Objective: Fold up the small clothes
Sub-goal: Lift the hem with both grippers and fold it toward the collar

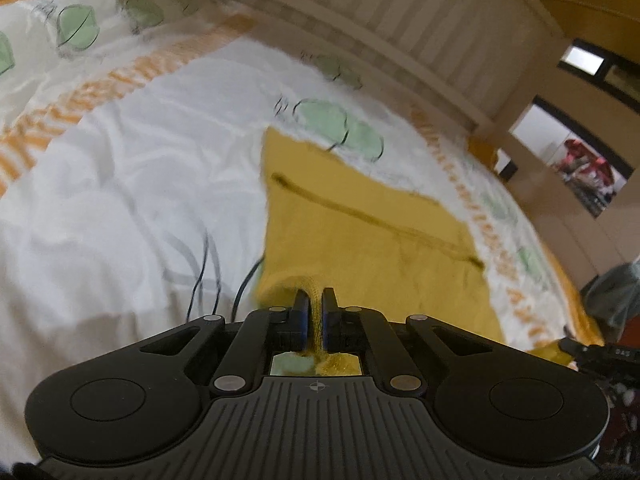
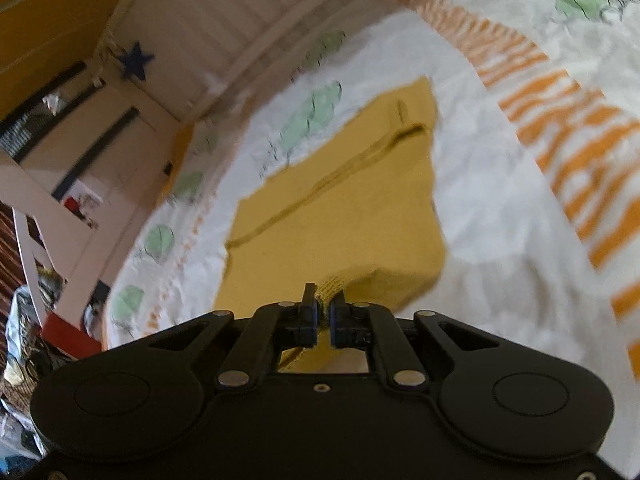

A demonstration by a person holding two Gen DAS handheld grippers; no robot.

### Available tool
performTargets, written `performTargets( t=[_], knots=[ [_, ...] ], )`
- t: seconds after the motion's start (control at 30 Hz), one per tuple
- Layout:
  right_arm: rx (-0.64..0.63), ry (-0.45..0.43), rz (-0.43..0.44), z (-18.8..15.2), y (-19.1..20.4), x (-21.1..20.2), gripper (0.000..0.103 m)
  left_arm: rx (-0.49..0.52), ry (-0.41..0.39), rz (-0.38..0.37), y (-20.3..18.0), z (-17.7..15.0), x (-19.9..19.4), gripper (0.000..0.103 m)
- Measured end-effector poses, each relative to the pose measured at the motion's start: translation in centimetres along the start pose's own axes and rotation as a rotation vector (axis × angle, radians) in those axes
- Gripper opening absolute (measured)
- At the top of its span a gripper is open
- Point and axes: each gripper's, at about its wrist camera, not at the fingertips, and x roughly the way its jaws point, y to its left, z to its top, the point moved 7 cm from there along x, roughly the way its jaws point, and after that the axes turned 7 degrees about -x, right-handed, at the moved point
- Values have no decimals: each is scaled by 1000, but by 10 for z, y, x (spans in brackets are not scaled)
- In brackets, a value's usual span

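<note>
The yellow garment [image 1: 360,216] lies spread on the white bedspread [image 1: 132,168], near the slatted white headboard [image 1: 400,12]. The left gripper [image 1: 316,304] pinches one near corner of the garment between closed jaws; the right gripper [image 2: 324,304] clamps the other near corner.

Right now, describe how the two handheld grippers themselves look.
The left gripper and the right gripper look like twins: matte black plastic bodies, two round raised discs at the sides, angled linkage arms with silver pivot pins, and black fingers with blue pads inside. The left gripper's body is ribbed, with a small crosshair mark; the right one's is smooth, with a small screw. No sleeves or cables show.
</note>
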Motion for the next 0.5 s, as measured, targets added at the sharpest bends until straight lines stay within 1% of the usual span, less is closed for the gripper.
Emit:
performTargets(
  t=[0.07,0.23,0.37,0.5],
  knots=[
    [-1,-27,4,14,-1,4,12,-2,-17,-18,-6,14,5,6],
    [16,-103,16,54,-8,17,12,-44,-53,-67,-18,52,24,6],
    [13,-152,7,86,-16,33,12,-26,-91,-68,-27,80,47,6],
    [19,-174,-3,115,-29,57,12,-74,-98,-85,-28,103,76,6]
  ],
)
